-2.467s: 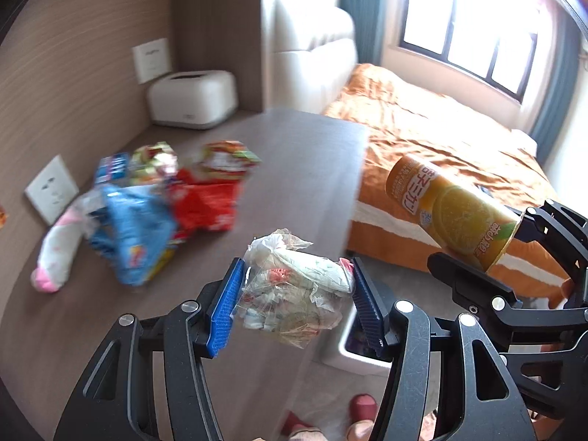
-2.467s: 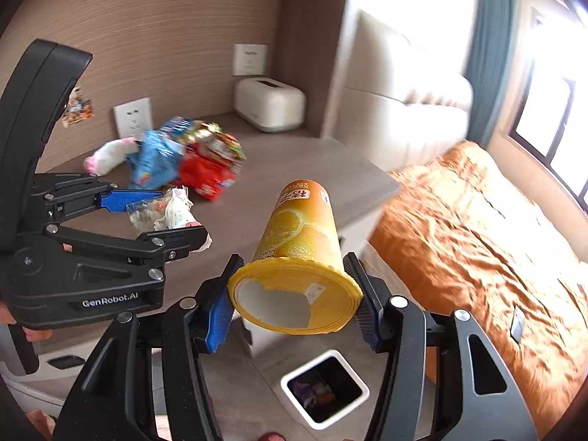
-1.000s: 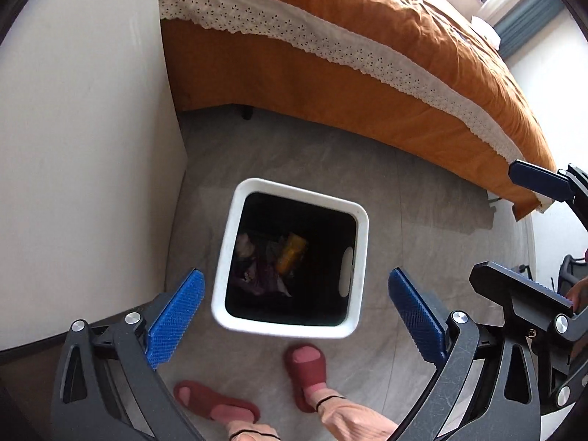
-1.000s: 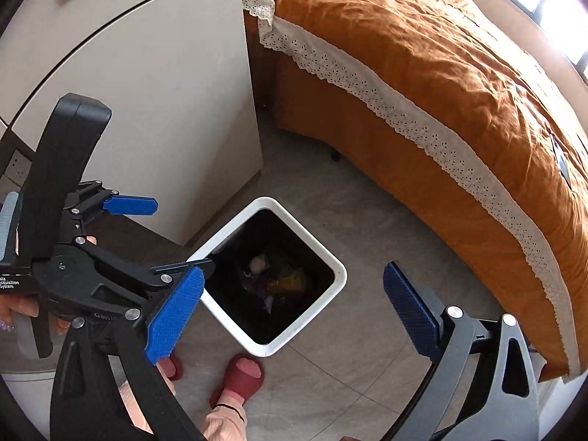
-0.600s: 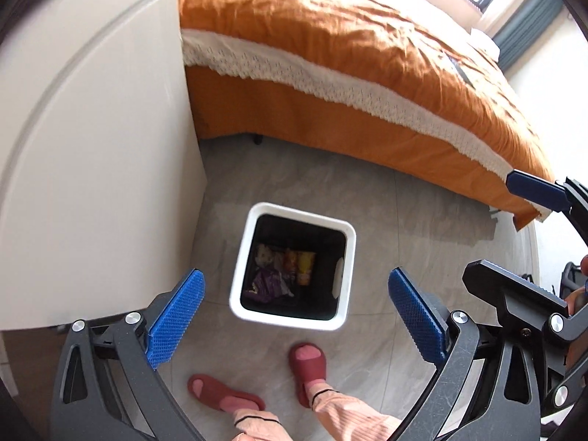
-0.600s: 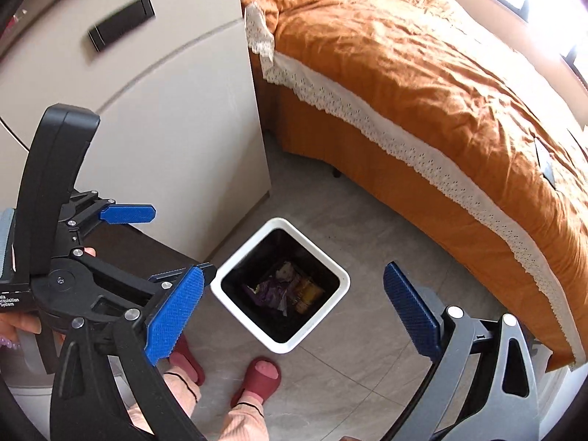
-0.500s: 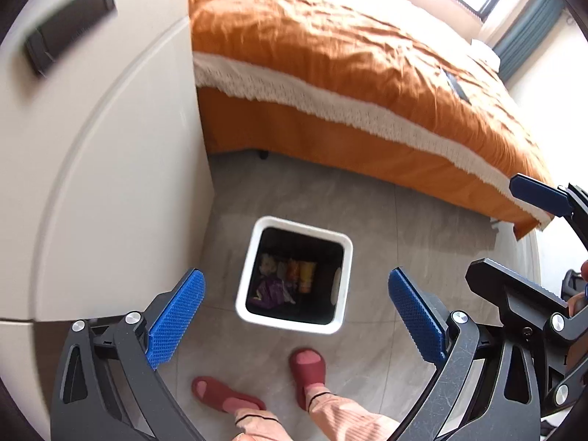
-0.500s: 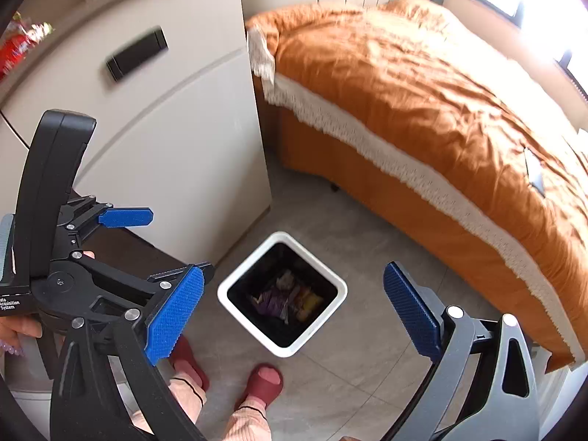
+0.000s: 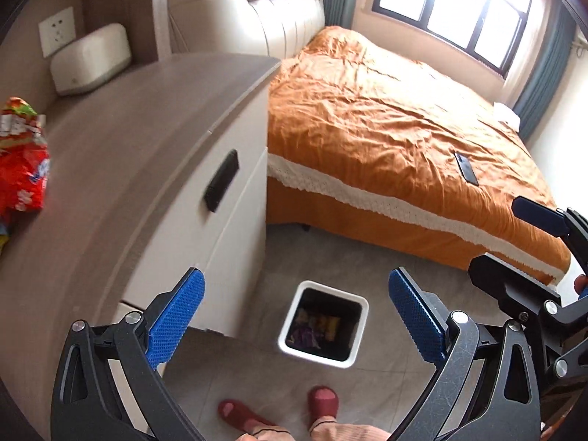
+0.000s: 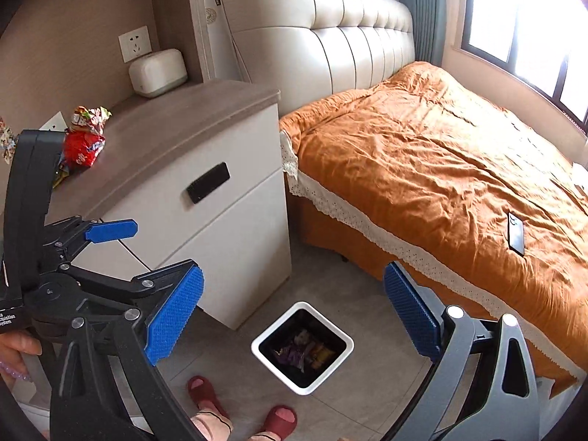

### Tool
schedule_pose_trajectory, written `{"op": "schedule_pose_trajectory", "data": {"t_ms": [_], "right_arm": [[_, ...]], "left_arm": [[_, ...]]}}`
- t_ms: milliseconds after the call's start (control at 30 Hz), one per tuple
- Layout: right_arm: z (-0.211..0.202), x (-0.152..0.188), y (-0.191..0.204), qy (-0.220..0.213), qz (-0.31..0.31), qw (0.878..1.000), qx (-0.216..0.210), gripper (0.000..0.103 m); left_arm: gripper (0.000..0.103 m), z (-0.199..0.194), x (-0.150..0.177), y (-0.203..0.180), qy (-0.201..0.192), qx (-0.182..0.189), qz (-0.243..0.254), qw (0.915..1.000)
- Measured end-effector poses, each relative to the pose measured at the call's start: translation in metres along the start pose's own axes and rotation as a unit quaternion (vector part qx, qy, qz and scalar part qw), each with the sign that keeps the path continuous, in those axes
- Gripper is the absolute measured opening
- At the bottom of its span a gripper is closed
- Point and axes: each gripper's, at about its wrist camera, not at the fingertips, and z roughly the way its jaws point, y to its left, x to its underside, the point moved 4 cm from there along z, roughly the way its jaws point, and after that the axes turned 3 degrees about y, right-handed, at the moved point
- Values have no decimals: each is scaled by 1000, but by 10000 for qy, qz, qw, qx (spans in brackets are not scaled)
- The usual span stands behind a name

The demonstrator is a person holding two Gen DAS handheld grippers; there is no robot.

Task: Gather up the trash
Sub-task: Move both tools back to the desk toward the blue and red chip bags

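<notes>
Red and crinkled, the snack wrappers [image 9: 20, 169] lie at the far left of the tabletop [image 9: 121, 136], heaped together near the wall, with a white tissue box [image 9: 90, 58] well apart behind them. I judge them light, soft and slippery foil that will crumple under the pads, so I would pinch a bunched fold at the middle of a bag, not a loose edge that could slide free. My left gripper [image 9: 294, 319] hangs over the floor with its blue pads spread wide and nothing between them. Below it stands the white trash bin [image 9: 290, 334], beside the cabinet front, with purple and yellow packets inside. My right gripper [image 10: 294, 312] is likewise gaping and empty above the bin. Further right lies the orange bed [image 10: 441, 169], a dark phone [image 10: 515, 233] resting on it.
</notes>
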Motion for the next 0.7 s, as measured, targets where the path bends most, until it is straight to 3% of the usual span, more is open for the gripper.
{"op": "schedule_pose_trajectory", "data": {"t_ms": [167,333,700], "right_arm": [[-10,-23,36,-207,-318,9990,-257,98],[-16,-52,88,-451,-727,9946,-593,98],[-8,-101,195,-626,-1221,9835,-1178,98]], "left_arm": [[98,-43,-11,43,-355,-341,-459,9977],[98,-88,-13,109,-716,-840,-1053,9883],[98,-136,-9,217,-968,-1400,-1683,9709]]}}
